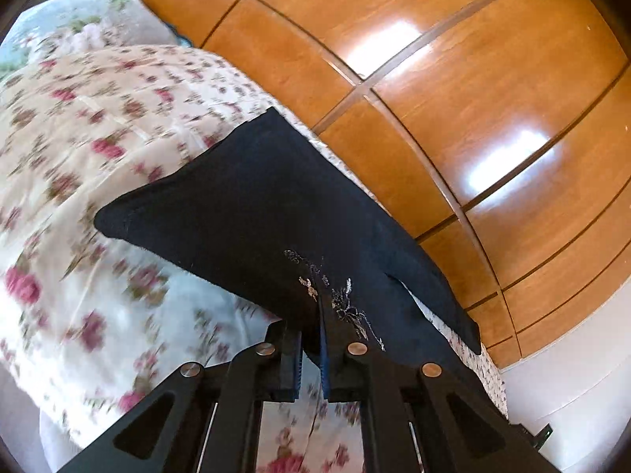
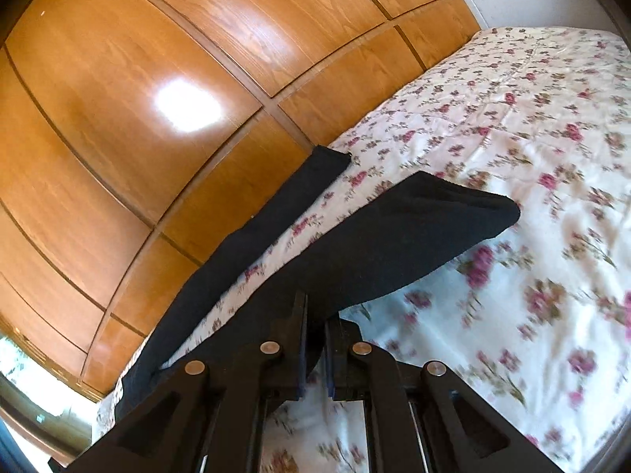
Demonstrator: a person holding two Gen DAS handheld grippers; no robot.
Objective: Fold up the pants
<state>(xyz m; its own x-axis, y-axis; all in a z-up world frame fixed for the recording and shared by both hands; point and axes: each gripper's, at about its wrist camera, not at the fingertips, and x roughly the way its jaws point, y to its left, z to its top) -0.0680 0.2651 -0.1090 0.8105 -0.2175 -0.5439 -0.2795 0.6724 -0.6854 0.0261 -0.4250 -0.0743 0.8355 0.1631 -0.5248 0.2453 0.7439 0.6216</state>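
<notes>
Black pants lie partly on a floral bedspread, with one edge lifted off it. My left gripper is shut on the dark fabric near a pale embroidered motif; the cloth rises from the bed toward the jaws. In the right wrist view the same pants hang from my right gripper, which is shut on another edge. A second strip of the black pants runs along the bed's far edge beside the wardrobe.
The floral bedspread covers the bed all round the pants. Glossy wooden wardrobe doors stand close along the bed's far side. A pillow lies at the bed's head.
</notes>
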